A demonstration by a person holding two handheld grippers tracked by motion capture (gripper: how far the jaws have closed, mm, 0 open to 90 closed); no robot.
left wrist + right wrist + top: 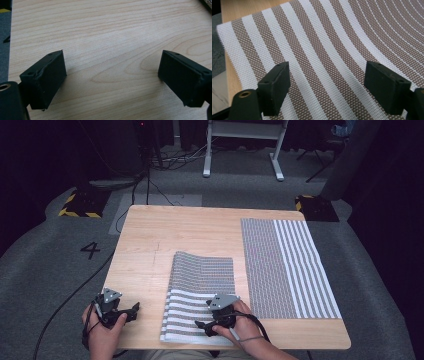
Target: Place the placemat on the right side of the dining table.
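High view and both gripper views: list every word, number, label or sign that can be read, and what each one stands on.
"4": a dark numeral on the grey carpet floor, left of the light wooden table.
No other text: the folded brown-and-white striped woven mat, the flat striped woven mat, the left gripper and the right gripper carry none.

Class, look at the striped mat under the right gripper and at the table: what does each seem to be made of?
Striped mat: seemingly woven plastic or coarse fabric, matte; an open mesh weave shows. Table: light wood or wood-look laminate, smooth; grain lines run across it.
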